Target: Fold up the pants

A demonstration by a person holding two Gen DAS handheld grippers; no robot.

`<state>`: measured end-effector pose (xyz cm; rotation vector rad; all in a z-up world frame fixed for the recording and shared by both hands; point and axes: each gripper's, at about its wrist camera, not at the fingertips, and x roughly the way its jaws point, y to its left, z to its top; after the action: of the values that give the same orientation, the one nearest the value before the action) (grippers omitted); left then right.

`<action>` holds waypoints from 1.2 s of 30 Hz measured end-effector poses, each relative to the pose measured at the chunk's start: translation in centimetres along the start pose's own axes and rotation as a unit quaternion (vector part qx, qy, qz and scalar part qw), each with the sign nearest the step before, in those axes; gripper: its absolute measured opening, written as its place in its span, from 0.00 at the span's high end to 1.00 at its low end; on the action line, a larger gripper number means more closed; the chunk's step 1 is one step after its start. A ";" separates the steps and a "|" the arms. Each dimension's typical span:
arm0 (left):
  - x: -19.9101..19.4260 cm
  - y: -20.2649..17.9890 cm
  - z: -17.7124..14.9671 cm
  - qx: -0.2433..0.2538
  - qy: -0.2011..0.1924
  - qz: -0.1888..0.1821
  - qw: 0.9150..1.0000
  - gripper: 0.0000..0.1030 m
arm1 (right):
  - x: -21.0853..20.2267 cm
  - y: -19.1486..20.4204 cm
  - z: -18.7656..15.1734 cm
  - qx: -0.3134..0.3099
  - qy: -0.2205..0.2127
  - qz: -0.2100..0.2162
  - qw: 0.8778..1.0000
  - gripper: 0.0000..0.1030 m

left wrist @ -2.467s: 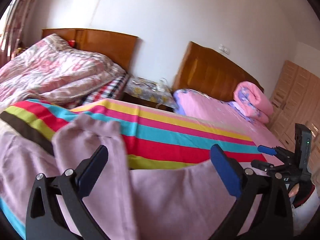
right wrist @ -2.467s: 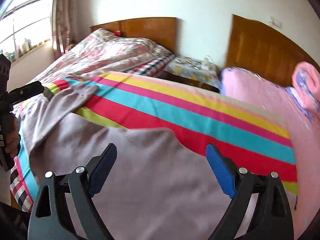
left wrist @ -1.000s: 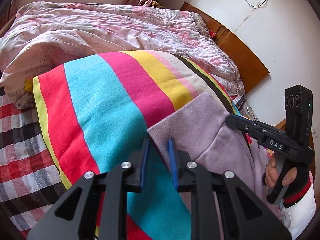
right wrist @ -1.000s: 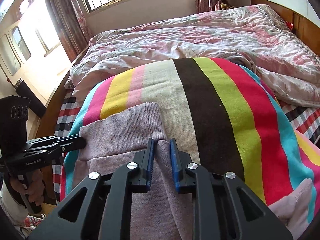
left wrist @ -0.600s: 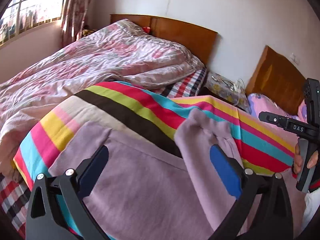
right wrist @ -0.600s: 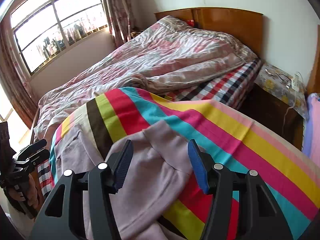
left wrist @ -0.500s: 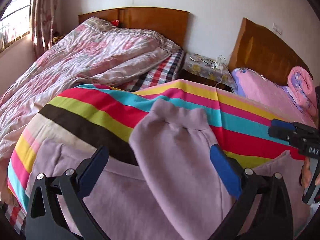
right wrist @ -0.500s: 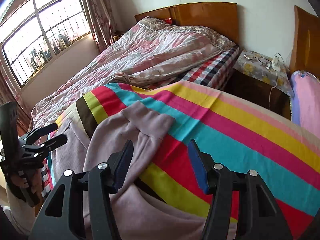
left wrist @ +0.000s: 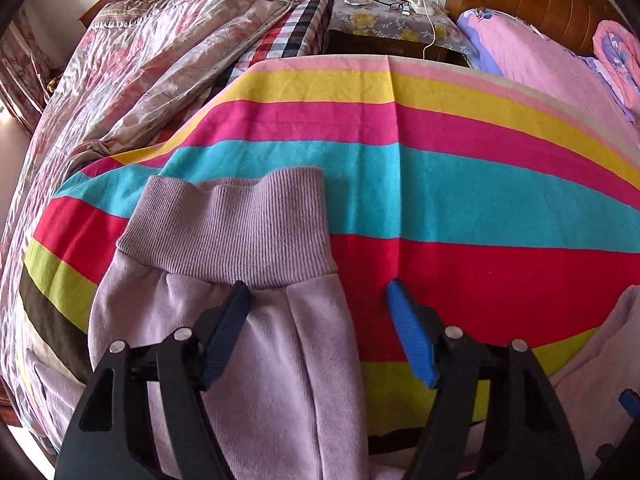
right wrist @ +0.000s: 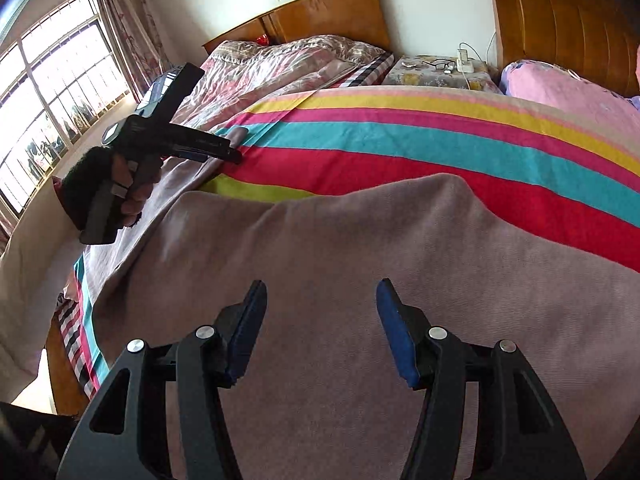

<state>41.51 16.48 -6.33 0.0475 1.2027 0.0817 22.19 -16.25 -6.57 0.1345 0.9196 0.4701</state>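
Mauve sweatpants (left wrist: 256,344) lie on a striped blanket (left wrist: 460,208). In the left wrist view a ribbed cuff (left wrist: 236,232) lies flat just ahead of my open left gripper (left wrist: 318,296), whose left pad rests at the cuff seam. In the right wrist view the wide part of the pants (right wrist: 360,248) spreads under my open, empty right gripper (right wrist: 320,296). The left gripper (right wrist: 224,154) also shows there, at the far left over the pant leg.
A rumpled floral quilt (left wrist: 132,64) covers the bed's far left. A nightstand (left wrist: 388,24) with glasses and a charger stands behind. A pink bed (left wrist: 552,64) with a wooden headboard (right wrist: 560,16) is at right. Windows (right wrist: 44,112) are at left.
Both grippers were shut on the pants a second ago and have opened. The left has moved in close over the cuff; the right has dropped low over the wide part.
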 end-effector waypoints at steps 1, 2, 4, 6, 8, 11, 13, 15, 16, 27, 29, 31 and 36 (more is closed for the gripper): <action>-0.5 0.4 -0.3 -0.002 -0.002 0.000 1.000 0.70 | -0.1 0.1 -0.1 -0.001 -0.002 0.002 1.000 0.45; -0.8 0.8 -0.6 -0.002 -0.005 0.003 1.000 0.90 | -0.1 0.1 -0.1 -0.001 -0.003 0.005 1.000 0.45; -2.7 2.2 -1.5 -0.012 -0.042 -0.008 0.999 0.93 | -0.2 0.0 -0.1 0.000 -0.008 0.011 1.000 0.45; -6.2 5.0 -3.5 -0.051 -0.105 -0.024 0.993 0.94 | -0.5 -0.4 -0.2 0.007 -0.011 0.013 1.000 0.44; -10.6 9.2 -6.8 -0.115 -0.162 -0.054 0.979 0.94 | -0.7 -0.4 -0.3 0.010 -0.012 0.017 1.000 0.44; -15.9 16.3 -13.9 -0.204 -0.228 -0.066 0.950 0.94 | -0.5 -0.1 -0.1 0.006 -0.007 0.013 1.000 0.44; -17.5 21.1 -19.1 -0.258 -0.248 -0.061 0.932 0.94 | -0.2 0.4 0.1 -0.005 -0.002 0.006 1.000 0.44; -16.6 24.9 -23.4 -0.289 -0.227 -0.050 0.929 0.93 | 0.2 1.1 0.3 -0.018 0.005 -0.004 1.000 0.44; -15.6 26.5 -24.9 -0.300 -0.212 -0.052 0.929 0.92 | 0.4 1.6 0.6 -0.024 0.008 -0.006 1.000 0.44; -9.2 27.9 -29.9 -0.334 -0.215 -0.155 0.905 0.56 | 2.7 19.3 1.0 -0.237 0.032 0.117 0.964 0.45; -8.9 28.1 -30.3 -0.343 -0.218 -0.169 0.898 0.56 | 3.4 22.6 -0.6 -0.293 0.044 0.139 0.945 0.50; -8.9 28.1 -30.8 -0.348 -0.224 -0.183 0.892 0.59 | 4.1 24.9 -2.0 -0.333 0.060 0.155 0.928 0.54; -8.3 28.4 -30.9 -0.352 -0.224 -0.199 0.887 0.61 | 6.0 28.0 -4.3 -0.385 0.086 0.149 0.907 0.66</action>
<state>8.58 43.86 -7.42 -0.7816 0.6434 0.1334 12.50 11.03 -4.94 -0.5037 0.8260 1.1143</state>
